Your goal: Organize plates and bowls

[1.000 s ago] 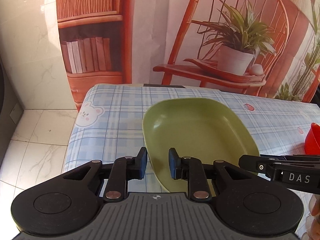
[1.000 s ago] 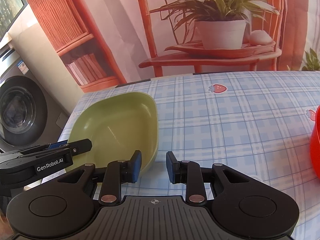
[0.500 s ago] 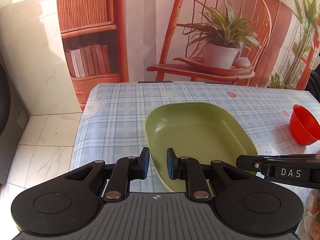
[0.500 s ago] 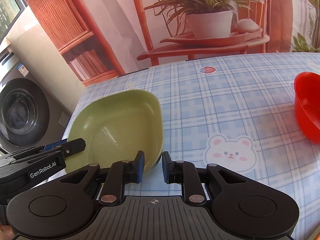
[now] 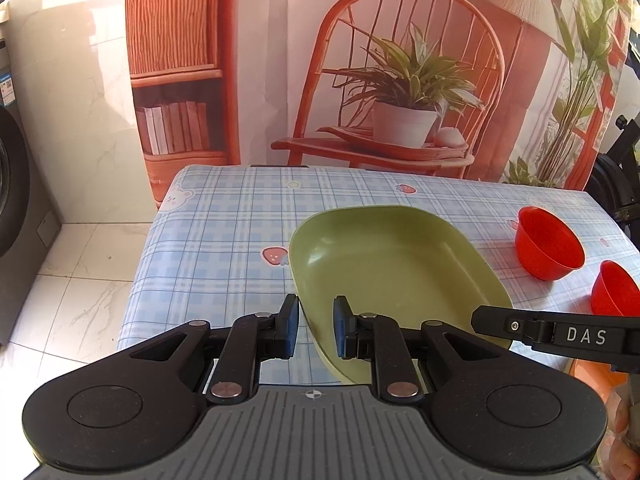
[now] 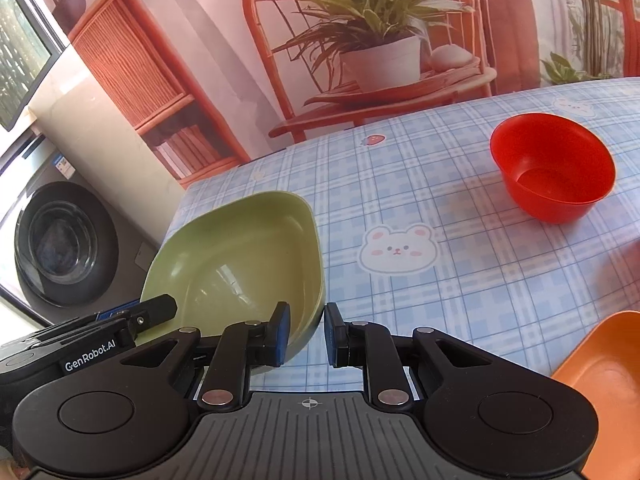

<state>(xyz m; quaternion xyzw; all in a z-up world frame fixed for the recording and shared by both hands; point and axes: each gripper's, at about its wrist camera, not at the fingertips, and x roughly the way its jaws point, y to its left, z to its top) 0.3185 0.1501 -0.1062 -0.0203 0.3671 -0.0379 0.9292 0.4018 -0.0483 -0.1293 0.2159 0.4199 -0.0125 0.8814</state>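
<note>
Both tongs, left gripper (image 5: 313, 327) and right gripper (image 6: 304, 334), are pinched onto opposite near rims of the green plate (image 5: 394, 276), holding it above the checked tablecloth (image 6: 460, 280), red bowls (image 5: 547, 243) sitting off right.

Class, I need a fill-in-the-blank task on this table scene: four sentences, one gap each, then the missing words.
1. Both grippers hold the rim of one ____ plate.
2. The left wrist view shows ____ red bowls on the tablecloth.
3. The dish at the lower right of the right wrist view is ____.
4. Between the held plate and the red bowl in the right wrist view, the cloth shows a cartoon ____.

Missing words: green; two; orange; bear
</note>
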